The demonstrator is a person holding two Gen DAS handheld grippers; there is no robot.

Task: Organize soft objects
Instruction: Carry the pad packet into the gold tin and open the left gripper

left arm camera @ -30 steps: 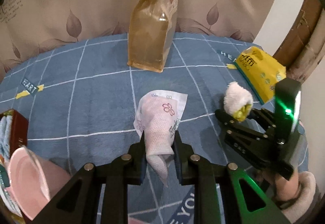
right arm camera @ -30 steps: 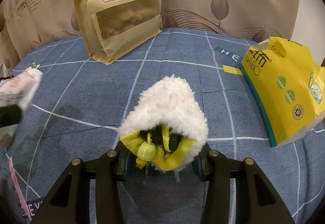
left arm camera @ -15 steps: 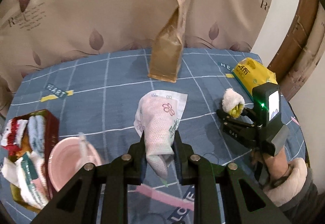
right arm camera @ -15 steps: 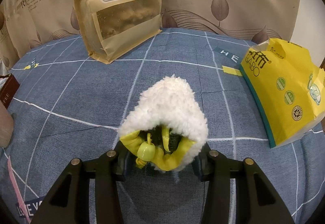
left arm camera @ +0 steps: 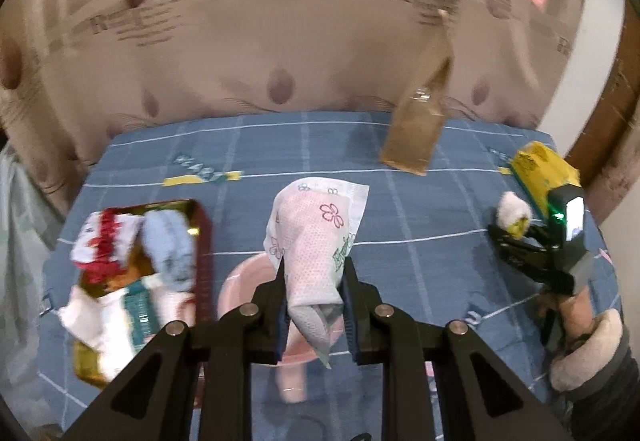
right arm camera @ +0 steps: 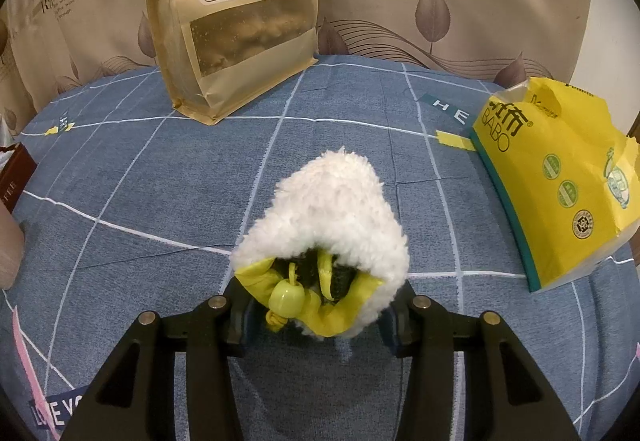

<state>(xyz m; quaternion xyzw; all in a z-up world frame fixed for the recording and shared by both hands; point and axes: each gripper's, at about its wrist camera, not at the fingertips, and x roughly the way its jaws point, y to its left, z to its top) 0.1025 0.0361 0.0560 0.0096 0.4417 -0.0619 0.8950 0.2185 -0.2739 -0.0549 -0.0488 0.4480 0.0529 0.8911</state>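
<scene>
Two hand-held tools are each gripping a soft item above a blue checked bed cover.

In the left wrist view, the left tool point(left arm camera: 314, 295) is pinching a white pad wrapper point(left arm camera: 316, 237) printed with pink flowers, holding it up at the centre of the frame. Beneath it, a pink bowl point(left arm camera: 240, 281) is sitting on the bed cover point(left arm camera: 420, 209). At 9 o'clock, a dark red box point(left arm camera: 202, 237) is holding folded cloths point(left arm camera: 132, 261) in red, white and blue. At 3 o'clock, the right tool point(left arm camera: 510, 231) is pinching a white fleece pouch point(left arm camera: 512, 211), just beside a yellow tissue pack point(left arm camera: 540, 171). In the right wrist view, the right tool point(right arm camera: 320, 309) is squeezing the fleece pouch point(right arm camera: 332, 209), yellow lining and toggle facing the camera. A kraft snack bag point(right arm camera: 240, 21) is standing upright at 11 o'clock, and the tissue pack point(right arm camera: 560, 181) is lying at 3 o'clock.
</scene>
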